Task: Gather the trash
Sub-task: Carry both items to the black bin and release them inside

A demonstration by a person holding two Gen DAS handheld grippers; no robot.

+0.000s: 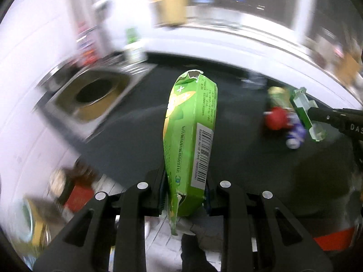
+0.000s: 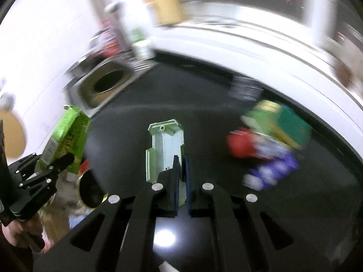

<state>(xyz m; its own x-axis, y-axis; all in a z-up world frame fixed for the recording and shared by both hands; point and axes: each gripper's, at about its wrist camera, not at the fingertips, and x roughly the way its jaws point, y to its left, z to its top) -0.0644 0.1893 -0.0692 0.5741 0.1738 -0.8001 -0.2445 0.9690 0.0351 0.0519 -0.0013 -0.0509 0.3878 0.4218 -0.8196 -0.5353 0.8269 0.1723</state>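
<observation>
In the left wrist view, lower left, blurred cans and a red pack (image 1: 78, 196) lie low in the frame; what holds them cannot be told; upper left of centre sits a metal sink (image 1: 95, 93) sunk in the dark counter (image 1: 136, 131); at centre the left gripper (image 1: 185, 188) is clamped on a green carton (image 1: 190, 131), gripped across its lower end, torn top pointing away, held up over the counter; the carton looks light, empty and crushable, its side already bowed, so a grip across the flat faces near a folded end seems safest; at right a heap of litter (image 1: 281, 117), a red piece, a can, a purple wrapper, rests on the counter, just beside the plastic piece (image 1: 306, 113) carried by the other tongs. In the right wrist view, lower left, the left gripper and carton (image 2: 68, 136) show again above a dark round opening (image 2: 90, 189), possibly a bin; at centre the right gripper (image 2: 182, 181) is closed narrow on the pale green plastic piece, pinched by a thin edge; it looks stiff, light and smooth, likely to swivel unless held deep; at right the litter (image 2: 272, 149) lies blurred on the counter, apart from the tongs.
</observation>
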